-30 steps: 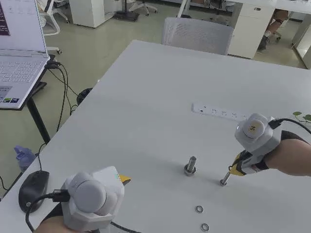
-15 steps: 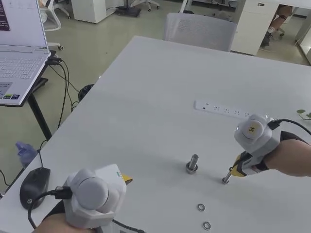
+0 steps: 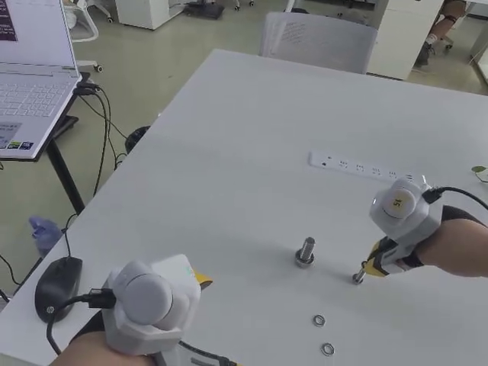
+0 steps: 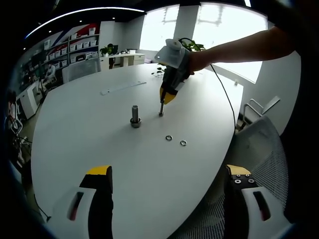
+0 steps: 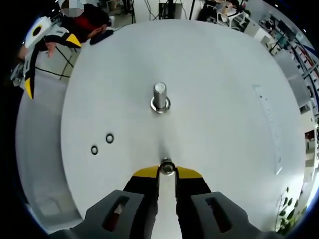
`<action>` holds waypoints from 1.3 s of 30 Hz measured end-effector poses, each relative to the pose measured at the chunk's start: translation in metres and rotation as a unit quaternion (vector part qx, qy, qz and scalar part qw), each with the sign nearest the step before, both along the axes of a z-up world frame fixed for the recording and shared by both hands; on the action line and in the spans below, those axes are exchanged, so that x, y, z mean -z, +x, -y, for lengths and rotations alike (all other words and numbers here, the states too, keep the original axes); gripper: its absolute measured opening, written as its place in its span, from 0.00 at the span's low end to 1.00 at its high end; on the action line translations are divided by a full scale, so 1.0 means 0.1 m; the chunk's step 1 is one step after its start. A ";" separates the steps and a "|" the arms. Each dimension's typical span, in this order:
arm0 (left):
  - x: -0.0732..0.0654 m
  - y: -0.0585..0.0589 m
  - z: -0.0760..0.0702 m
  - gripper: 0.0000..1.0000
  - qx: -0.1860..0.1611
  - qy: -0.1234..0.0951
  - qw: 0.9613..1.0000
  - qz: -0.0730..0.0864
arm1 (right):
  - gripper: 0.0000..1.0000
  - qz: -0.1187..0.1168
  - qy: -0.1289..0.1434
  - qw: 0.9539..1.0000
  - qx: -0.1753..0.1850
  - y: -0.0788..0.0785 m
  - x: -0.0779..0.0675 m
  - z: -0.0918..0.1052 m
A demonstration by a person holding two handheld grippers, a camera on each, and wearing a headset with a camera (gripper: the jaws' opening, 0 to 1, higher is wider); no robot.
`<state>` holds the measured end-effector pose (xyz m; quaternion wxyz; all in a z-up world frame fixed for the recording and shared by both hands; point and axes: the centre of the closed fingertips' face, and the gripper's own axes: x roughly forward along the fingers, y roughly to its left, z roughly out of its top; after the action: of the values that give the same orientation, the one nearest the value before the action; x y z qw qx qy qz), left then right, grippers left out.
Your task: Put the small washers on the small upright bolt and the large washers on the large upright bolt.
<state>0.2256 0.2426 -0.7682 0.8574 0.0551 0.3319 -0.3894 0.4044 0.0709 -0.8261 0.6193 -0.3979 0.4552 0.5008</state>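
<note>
- Head view: a white table [image 3: 229,152] seen from above. A person holds a gripper in each hand.
- Right gripper [image 3: 366,268] is at the table's right side and angles down onto the small bolt [image 3: 357,277], which stands upright on the table.
- Right gripper view: its jaws are almost closed, w/ only a thin gap btwn them. The yellow tips sit on either side of the small bolt's top and touch it. Can't tell whether a washer is pinched there too.
- Large bolt [image 3: 305,252] stands upright just left of the small bolt, not touching it, w/ a wider ring at its base.
- One washer [image 3: 319,320] and a second washer [image 3: 327,349] lie flat on the table. They are near each other, on the person's side of both bolts and apart from them.
- Left gripper [image 4: 168,172] is held over the near-left part of the table, well apart from the bolts. Its jaws are spread wide w/ nothing btwn them.
- Power strip [image 3: 358,168] lies farther back on the table.
- A dark mouse [image 3: 57,284] sits near the table's left edge, an open laptop [image 3: 30,69] is off to the left, and a chair [image 3: 320,42] stands at the far end.
</note>
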 end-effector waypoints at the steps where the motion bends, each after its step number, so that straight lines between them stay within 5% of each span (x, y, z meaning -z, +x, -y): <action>1: 0.00 0.00 0.00 0.93 0.000 -0.001 1.000 0.000 | 0.13 0.001 0.000 1.000 -0.001 -0.01 0.01 -0.01; 39: 0.08 -0.06 0.00 0.87 -0.001 -0.005 1.000 -0.025 | 0.13 0.003 -0.024 1.000 -0.020 0.03 0.38 0.04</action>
<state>0.2195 0.2424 -0.7764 0.8494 0.0405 0.3516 -0.3915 0.4079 0.0670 -0.8640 0.6005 -0.4232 0.4575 0.5010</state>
